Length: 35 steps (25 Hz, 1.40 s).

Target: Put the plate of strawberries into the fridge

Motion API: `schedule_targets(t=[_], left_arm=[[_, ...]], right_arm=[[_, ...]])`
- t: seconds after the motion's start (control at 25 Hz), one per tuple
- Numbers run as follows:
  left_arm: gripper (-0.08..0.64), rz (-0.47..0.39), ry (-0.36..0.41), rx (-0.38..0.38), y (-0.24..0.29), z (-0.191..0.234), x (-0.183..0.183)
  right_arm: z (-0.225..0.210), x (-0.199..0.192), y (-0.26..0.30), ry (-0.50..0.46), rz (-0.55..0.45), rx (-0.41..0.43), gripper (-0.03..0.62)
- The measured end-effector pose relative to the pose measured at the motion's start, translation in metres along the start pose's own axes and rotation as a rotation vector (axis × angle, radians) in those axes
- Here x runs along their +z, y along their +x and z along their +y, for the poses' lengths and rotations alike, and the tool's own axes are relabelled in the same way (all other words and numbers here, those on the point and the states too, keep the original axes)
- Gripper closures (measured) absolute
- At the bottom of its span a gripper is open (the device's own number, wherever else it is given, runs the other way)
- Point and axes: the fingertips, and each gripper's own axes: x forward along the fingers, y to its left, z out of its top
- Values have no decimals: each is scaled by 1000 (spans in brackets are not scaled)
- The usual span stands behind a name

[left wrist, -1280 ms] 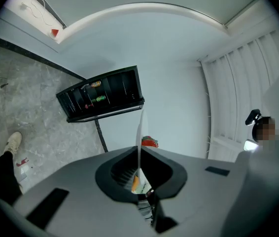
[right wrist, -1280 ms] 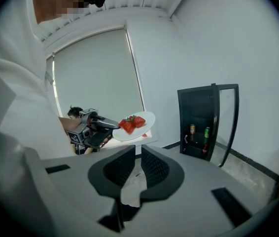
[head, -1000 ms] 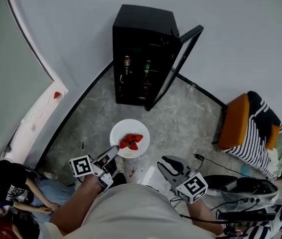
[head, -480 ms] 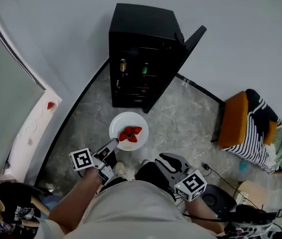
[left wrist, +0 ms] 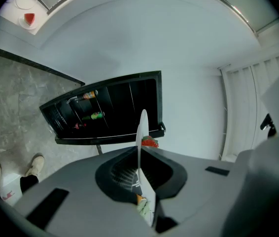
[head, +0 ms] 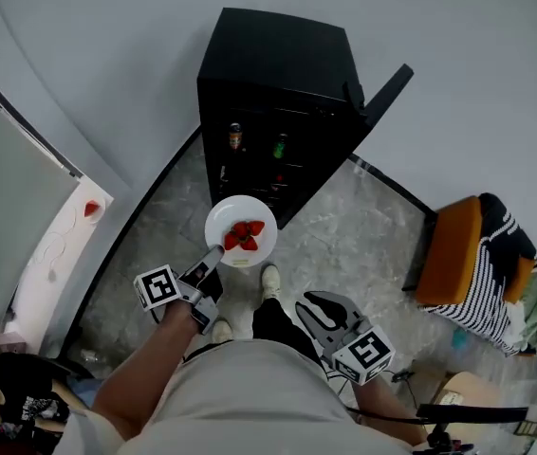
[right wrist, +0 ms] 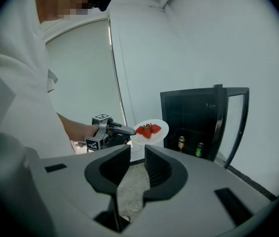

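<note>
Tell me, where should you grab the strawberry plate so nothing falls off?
Grip the plate by its bare near rim, coming in level from the person's side. It is thin and flat, and the strawberries sit mid-plate, so an edge pinch clears them. The left gripper is clamped there.

Your plate (head: 223,222) is white, its strawberries (head: 241,234) red, the fridge (head: 273,60) black, your floor (head: 344,245) grey and marbled, the cushioned seat (head: 449,245) orange.

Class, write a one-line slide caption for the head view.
Left gripper holds a plate of strawberries before the open fridge; right gripper hangs open and empty.
</note>
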Motion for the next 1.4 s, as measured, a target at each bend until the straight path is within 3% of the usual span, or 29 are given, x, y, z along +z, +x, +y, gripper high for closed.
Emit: schedule_targets(t=[0.08,0.24,0.64,1.0,1.4], left_arm=[[537,-20,41,47,27,16,19],[537,-62,52,93,84,43,48],[537,-191,-8,179,207,112,100],[537,-297,-35,260,274,167,153],[537,-316,-37,372,315,211,184]], right_arm=[[-30,12,8,-10,3,12,499],[-89,28,16,-39,9,23,499],[-205,29,0,-31,85,42,499],[-256,6,-13,22,148,14,499],[-284,-5,-23,65,175,-38,499]])
